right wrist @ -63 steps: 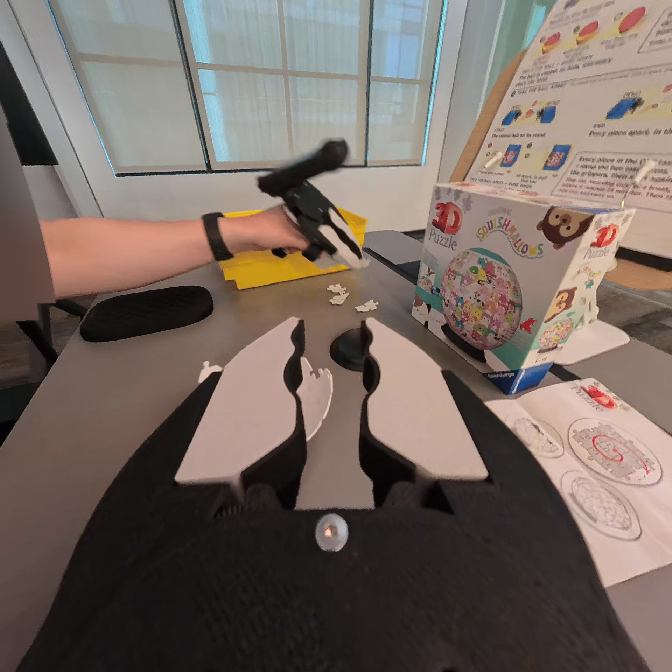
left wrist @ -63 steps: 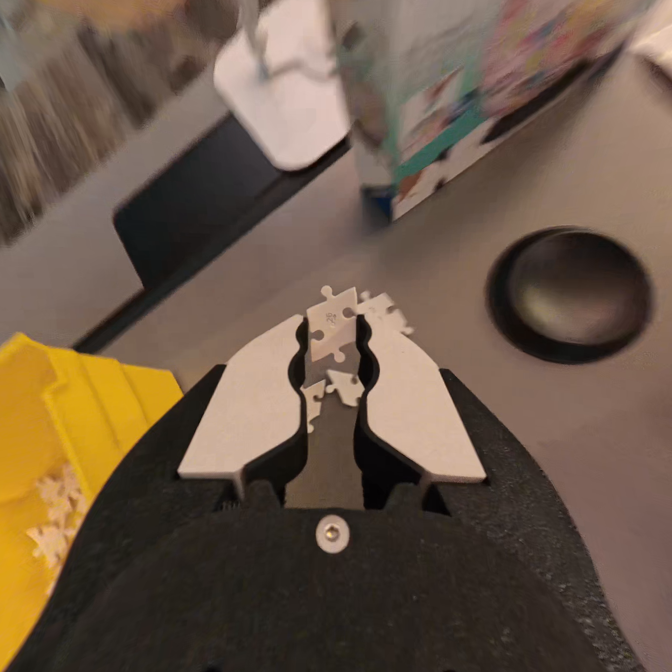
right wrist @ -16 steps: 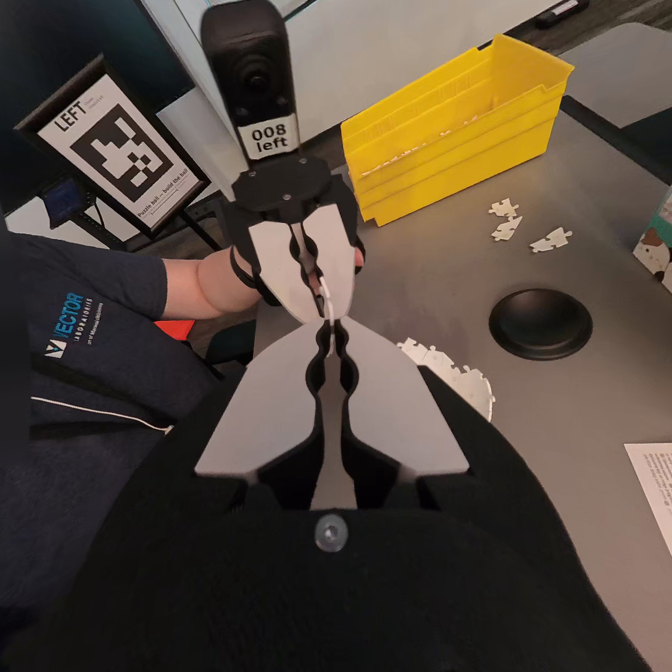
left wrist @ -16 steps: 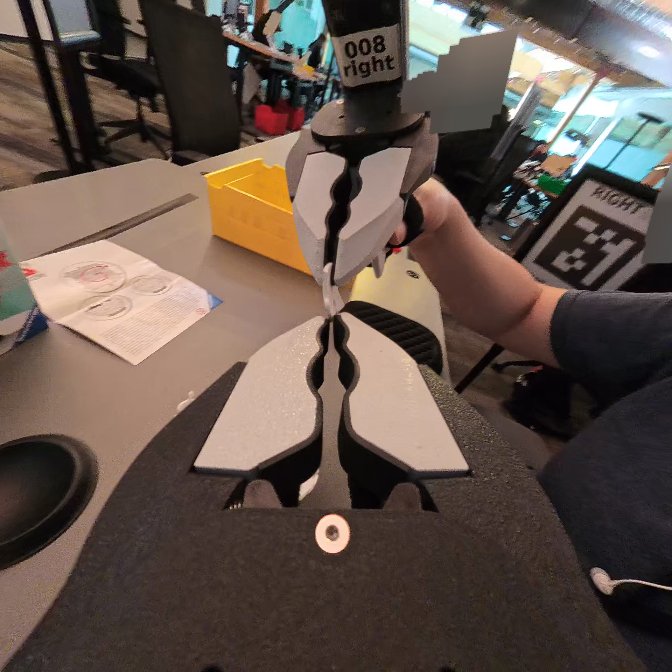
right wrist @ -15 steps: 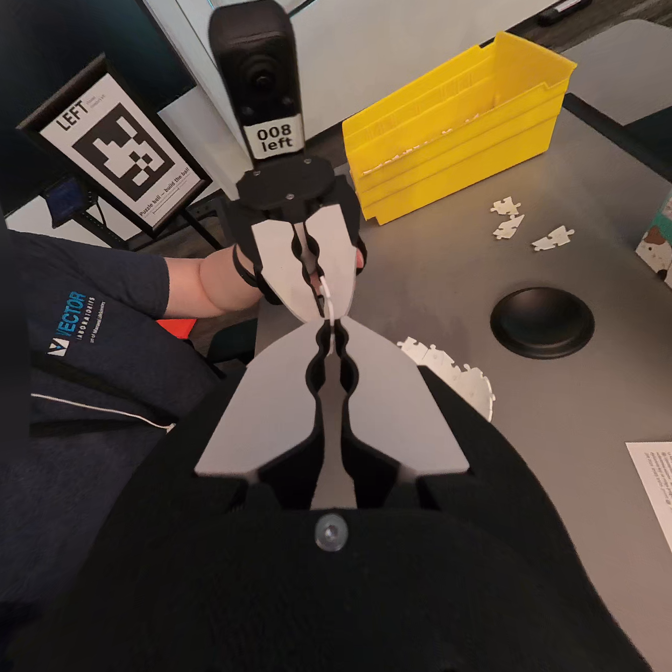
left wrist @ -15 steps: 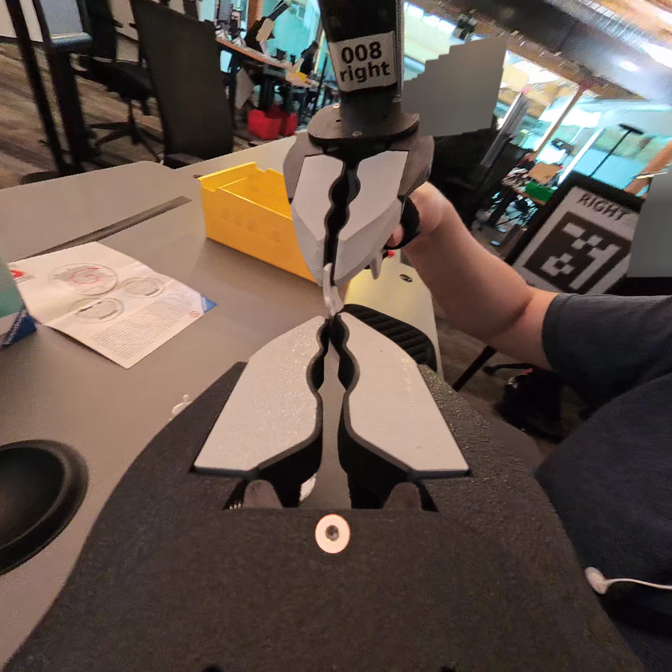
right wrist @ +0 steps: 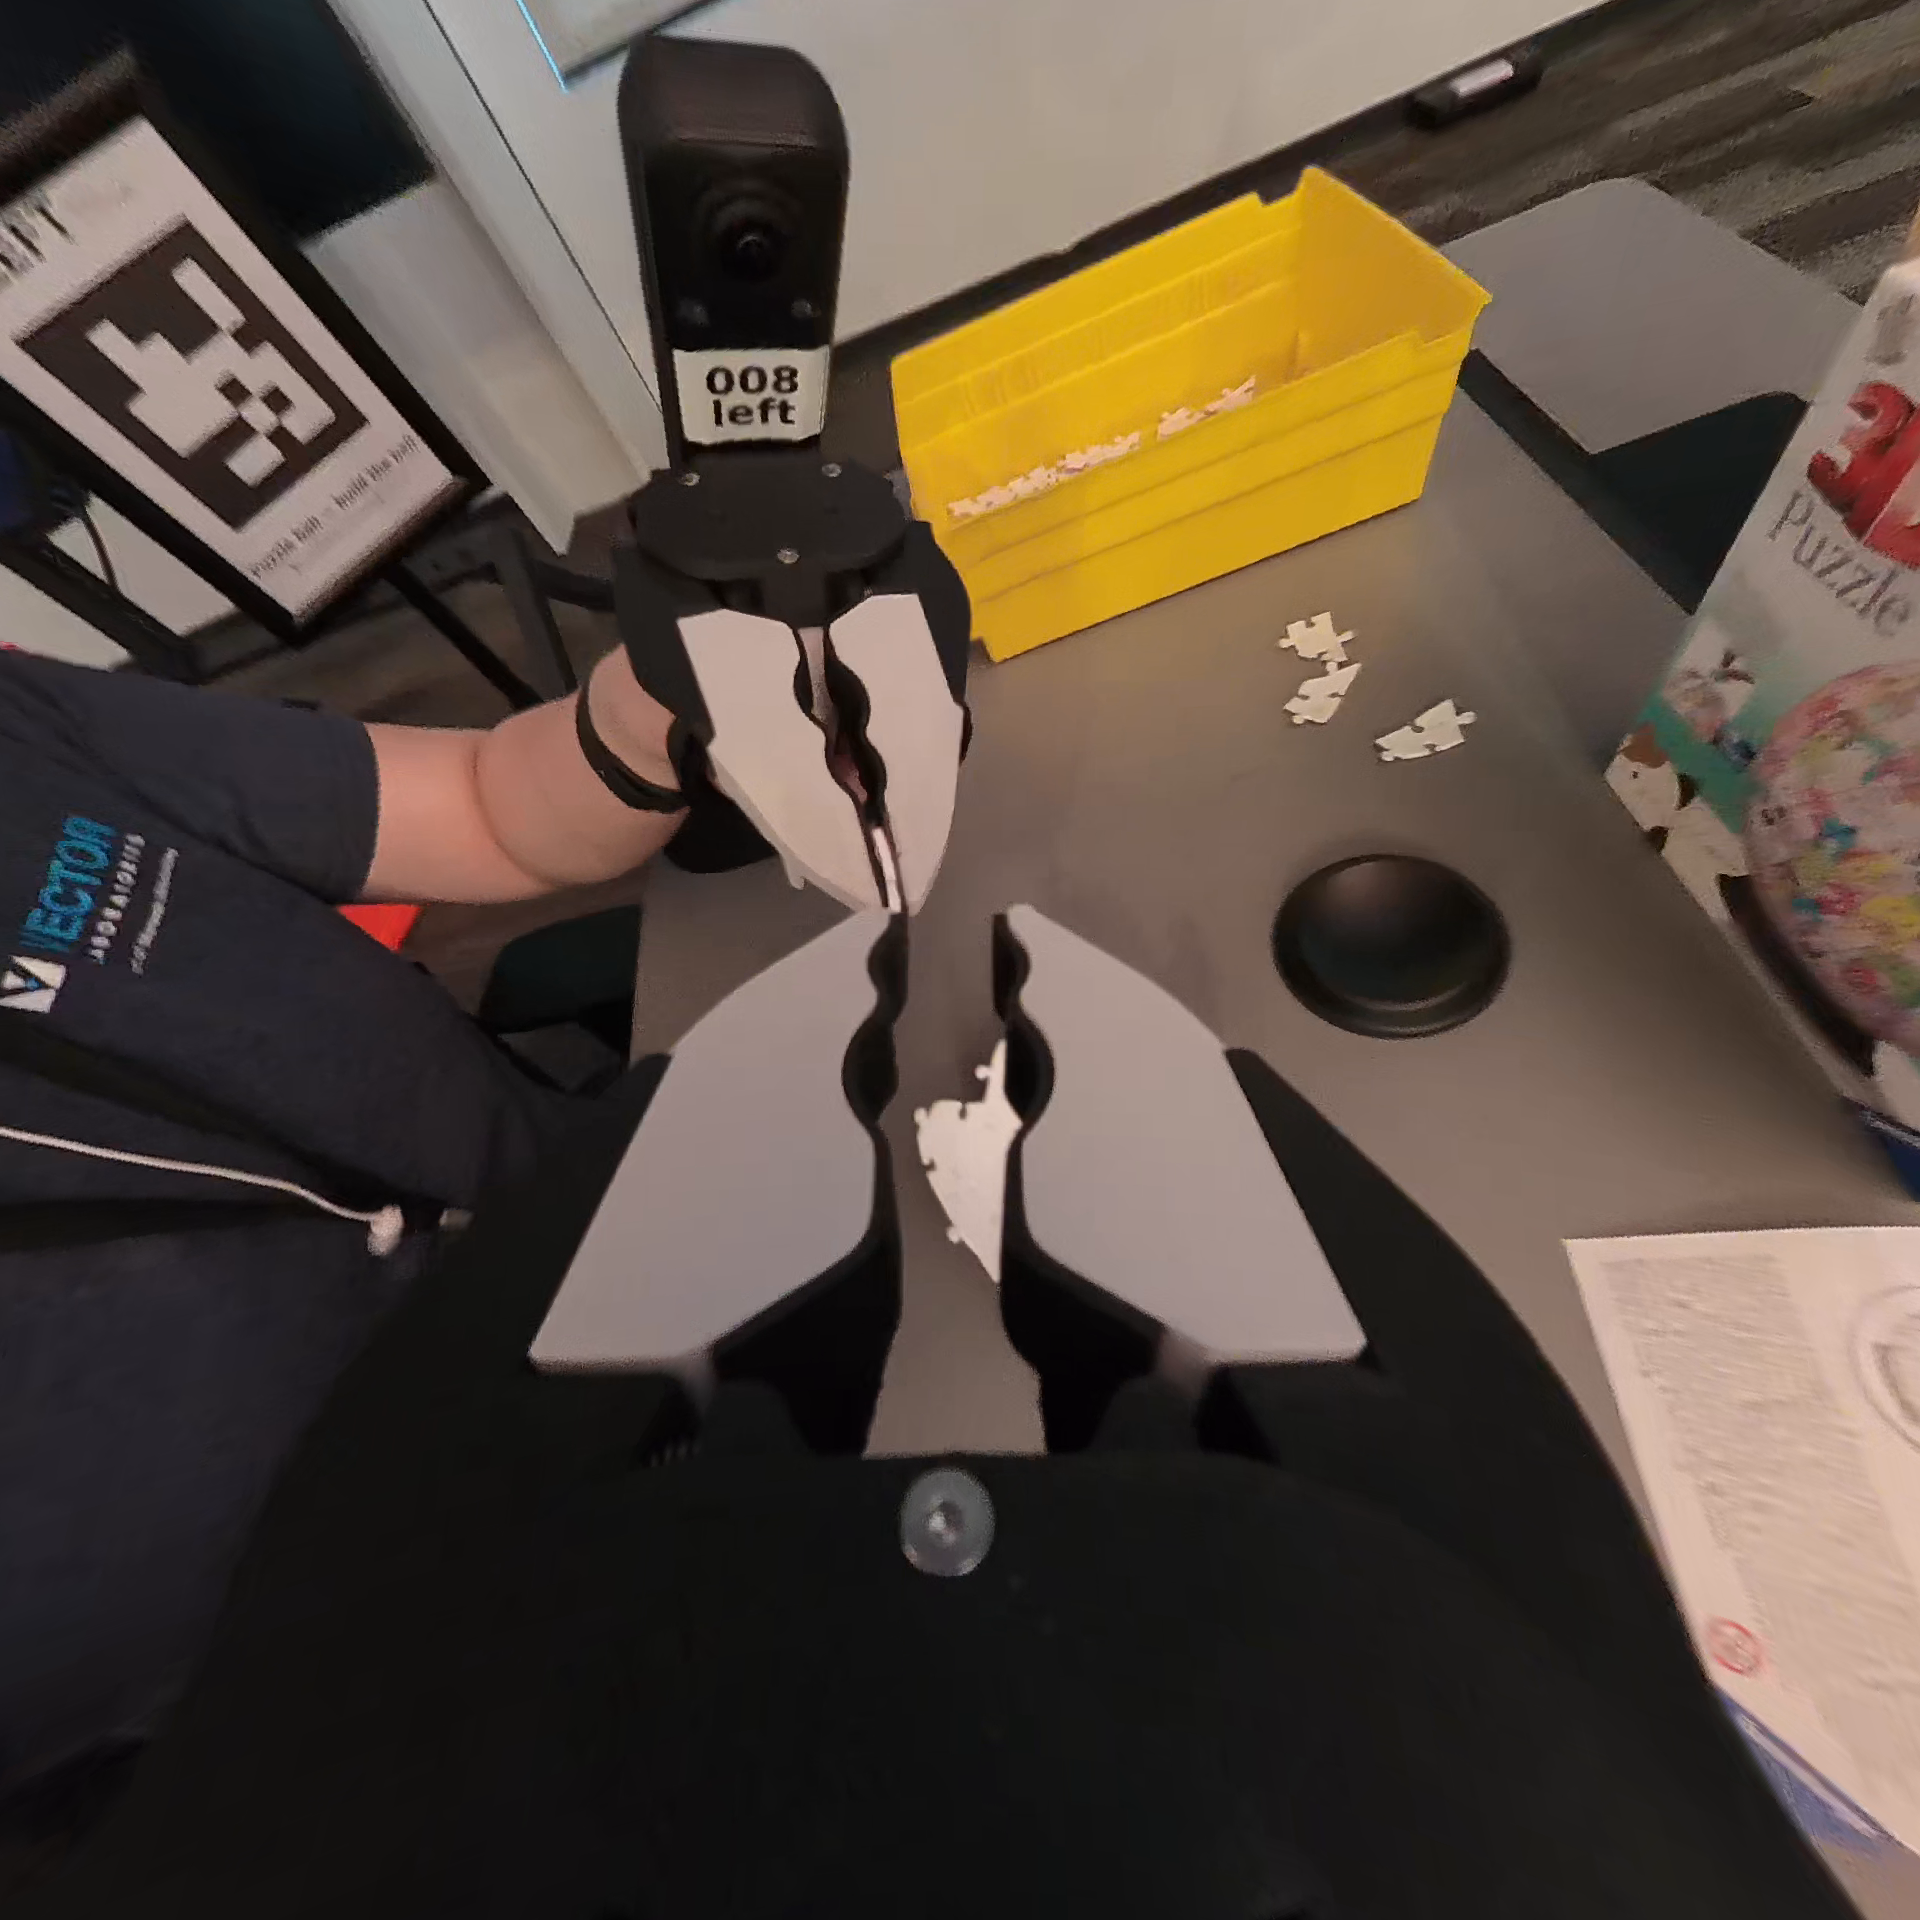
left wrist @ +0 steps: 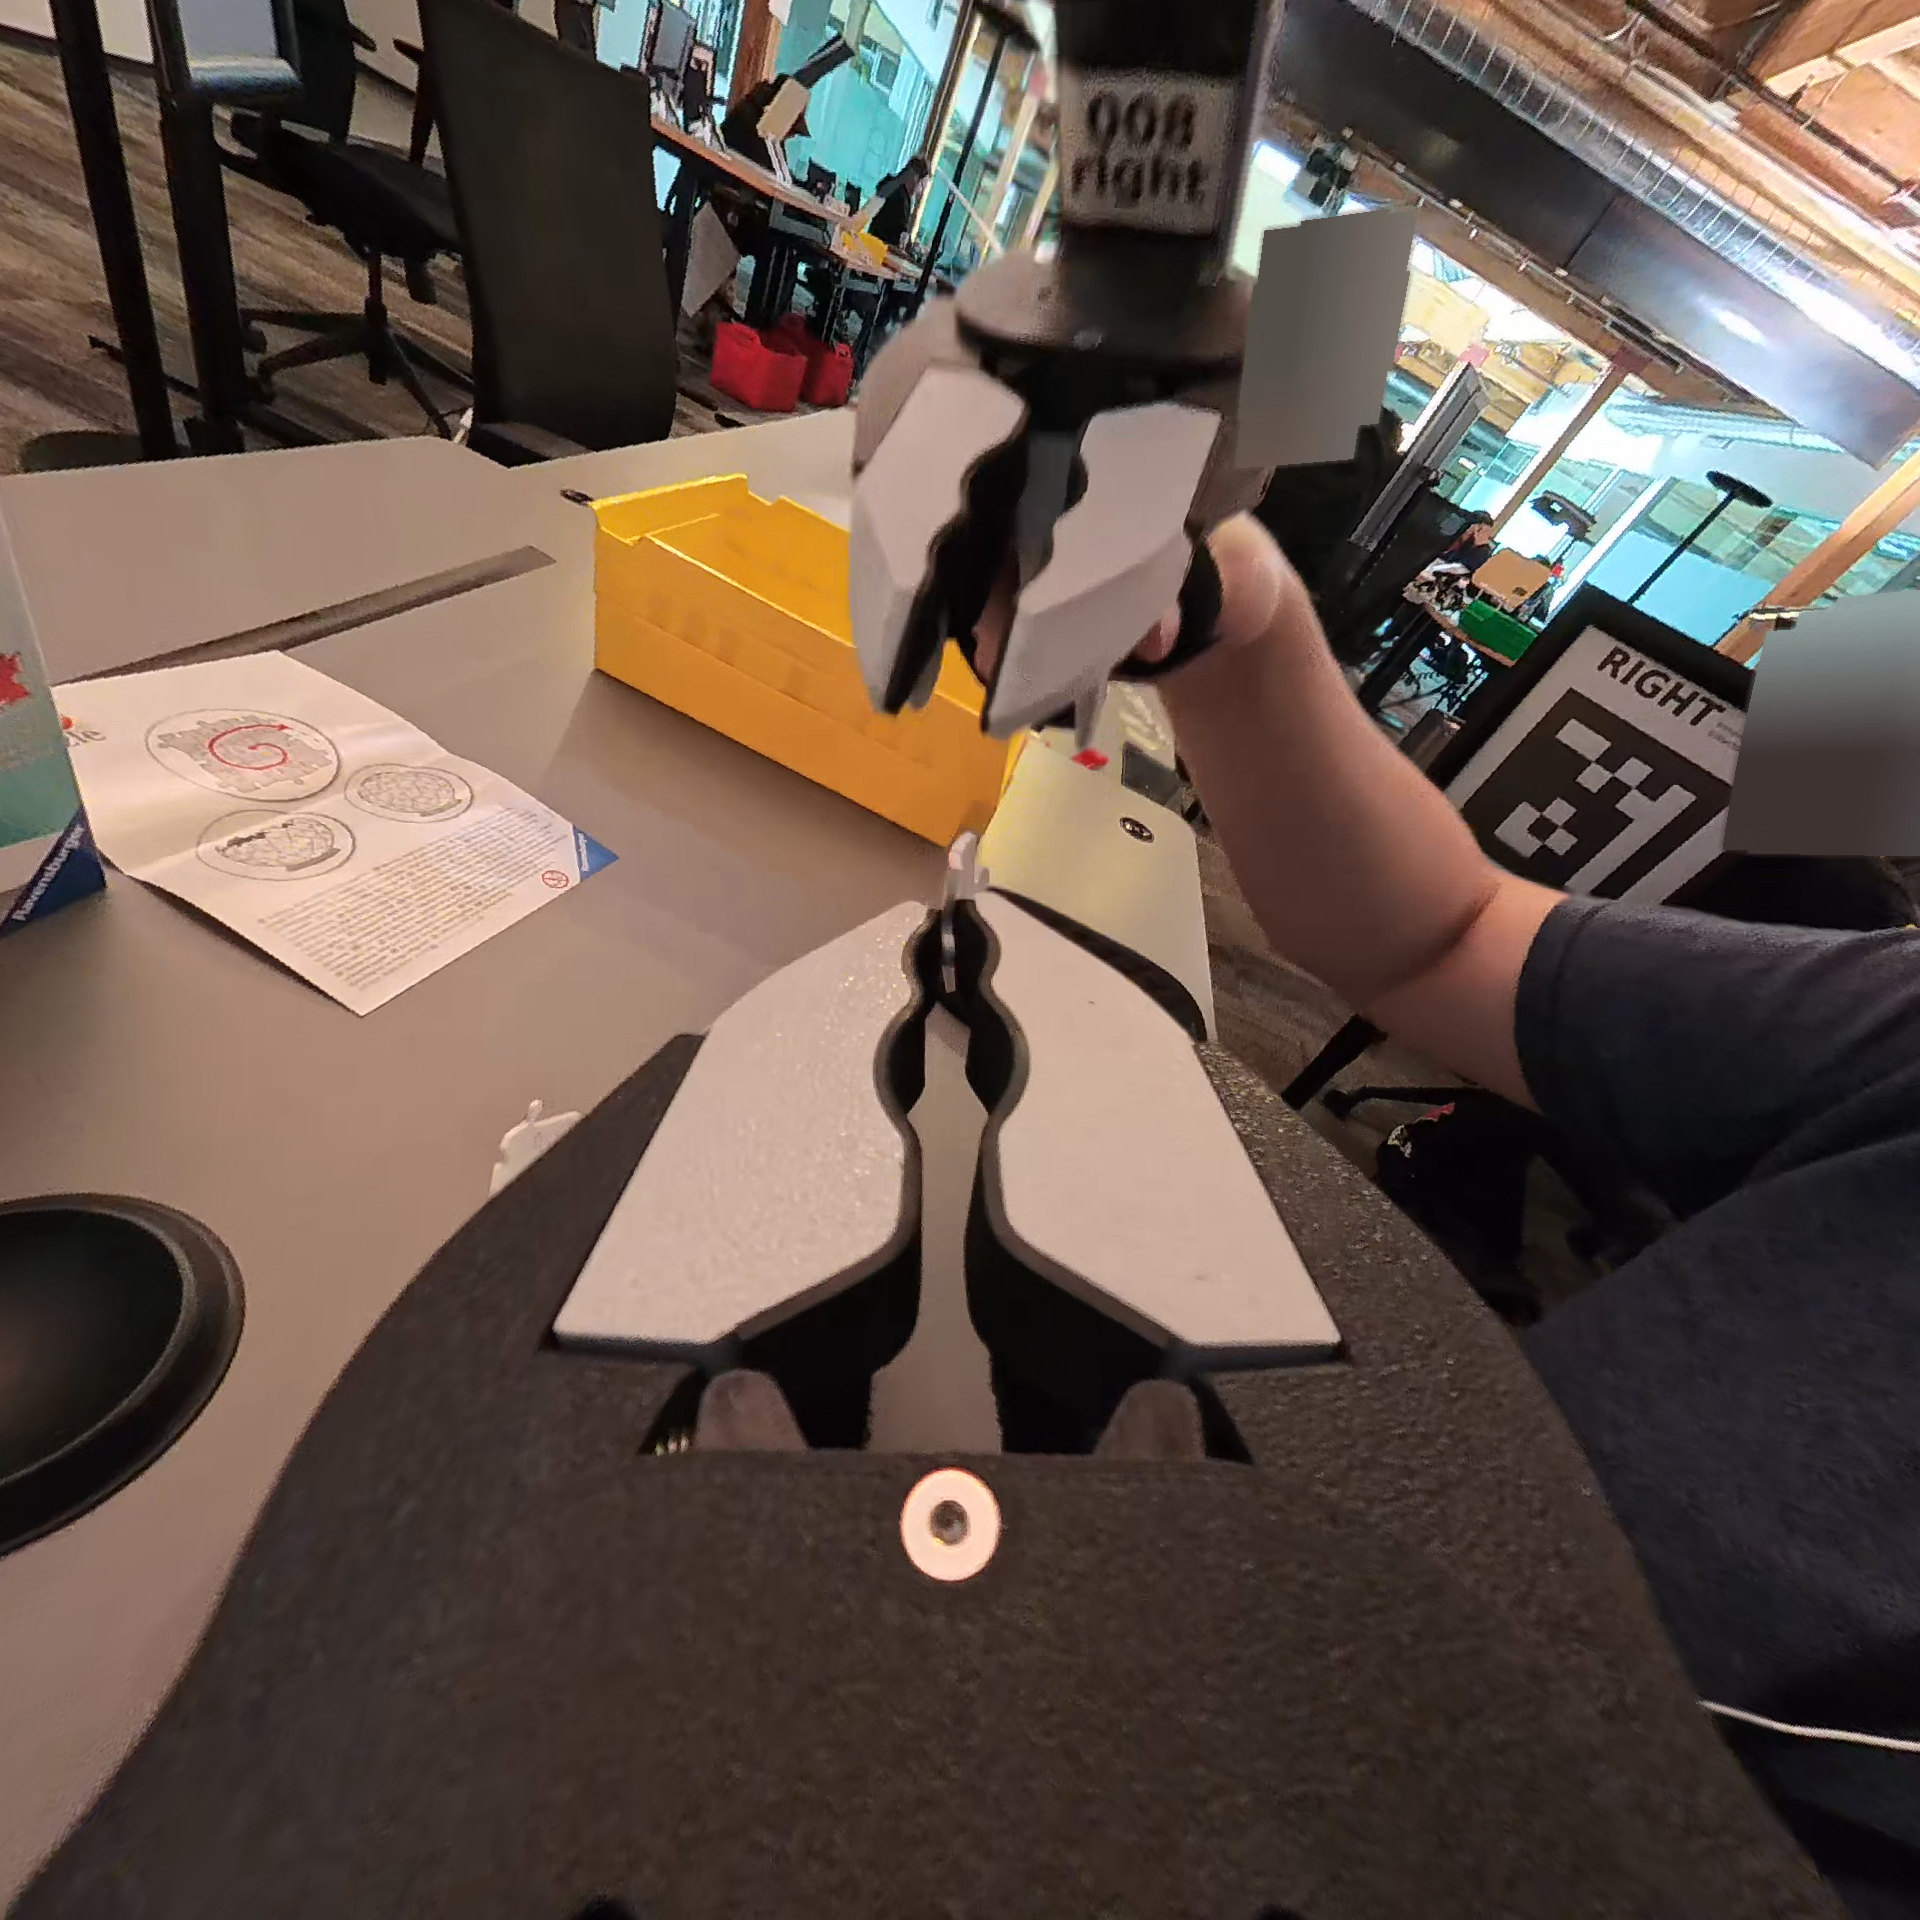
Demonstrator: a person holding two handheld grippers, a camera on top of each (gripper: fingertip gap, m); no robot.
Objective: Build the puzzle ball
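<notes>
While the left gripper [left wrist: 951, 914] is clamped edge-on to the puzzle piece [left wrist: 961, 868], the right gripper [right wrist: 951, 920], jaws apart and empty, should be re-closed squarely w/o twisting; the assembled section [right wrist: 961, 1153] lies on the table [right wrist: 1143, 831] below.

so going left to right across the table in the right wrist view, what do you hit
left gripper shut on a white puzzle piece → yellow plastic bin → three loose white puzzle pieces → round black stand → colourful cardboard puzzle box
</notes>
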